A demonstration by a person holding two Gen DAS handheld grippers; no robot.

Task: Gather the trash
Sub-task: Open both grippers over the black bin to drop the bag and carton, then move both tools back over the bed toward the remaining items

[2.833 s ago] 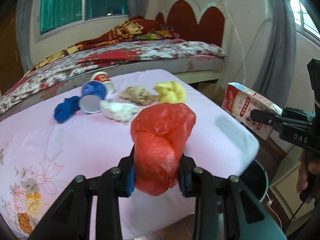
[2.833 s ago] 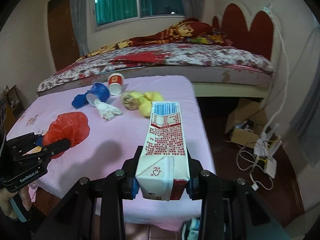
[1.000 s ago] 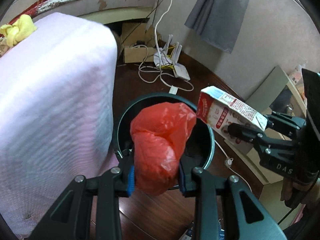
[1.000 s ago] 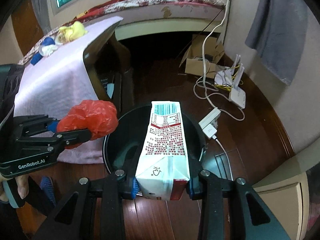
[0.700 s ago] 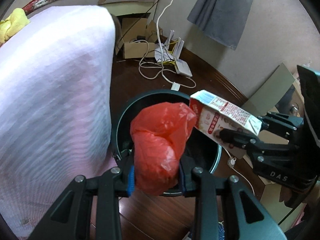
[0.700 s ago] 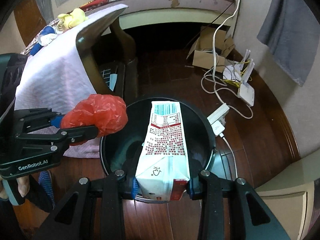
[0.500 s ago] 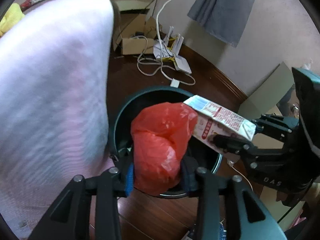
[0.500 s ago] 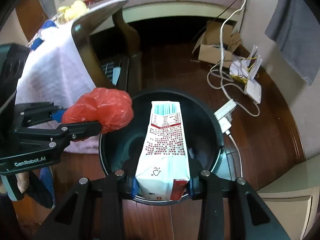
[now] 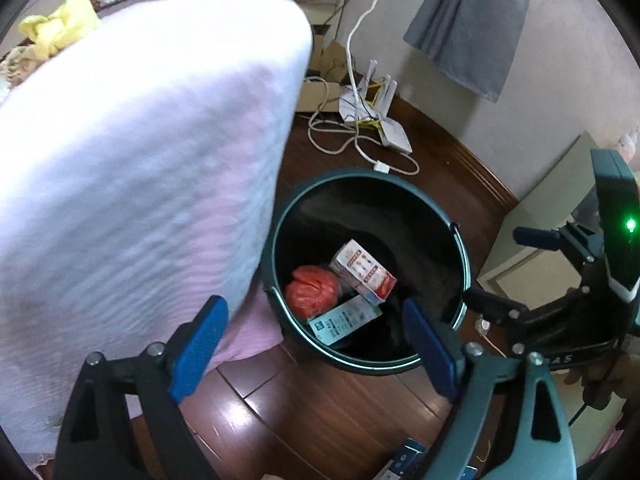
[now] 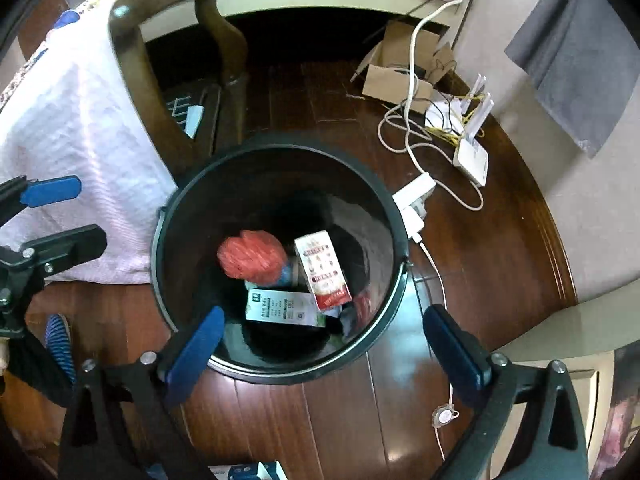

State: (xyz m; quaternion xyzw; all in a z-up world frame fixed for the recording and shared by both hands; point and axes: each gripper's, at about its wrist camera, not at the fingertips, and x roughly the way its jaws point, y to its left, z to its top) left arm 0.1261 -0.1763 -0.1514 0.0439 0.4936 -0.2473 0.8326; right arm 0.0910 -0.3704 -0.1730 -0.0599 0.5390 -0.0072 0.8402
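A dark round bin (image 9: 440, 208) (image 10: 168, 216) stands on the wooden floor beside the table. Inside it lie the red plastic bag (image 9: 312, 290) (image 10: 252, 256), the red-and-white carton (image 9: 362, 272) (image 10: 322, 272) and a pale green carton (image 9: 344, 320) (image 10: 280, 306). My left gripper (image 9: 316, 332) hangs over the bin's near rim, its jaws opening wide with nothing between them. My right gripper (image 10: 324, 344) hovers over the bin too, jaws opening, nothing held. The left gripper (image 10: 56, 212) shows at the left edge of the right wrist view.
The table's pink cloth (image 9: 132, 168) drops beside the bin, with yellow trash (image 9: 60, 26) on top. White cables (image 10: 412, 136), a router (image 10: 472, 156) and a cardboard box (image 10: 396, 76) lie on the floor beyond. A grey cabinet (image 9: 536, 248) stands to the right.
Both grippers opened over the bin. The red bag fell out of the left one and the red-and-white carton out of the right one; both now lie inside the bin.
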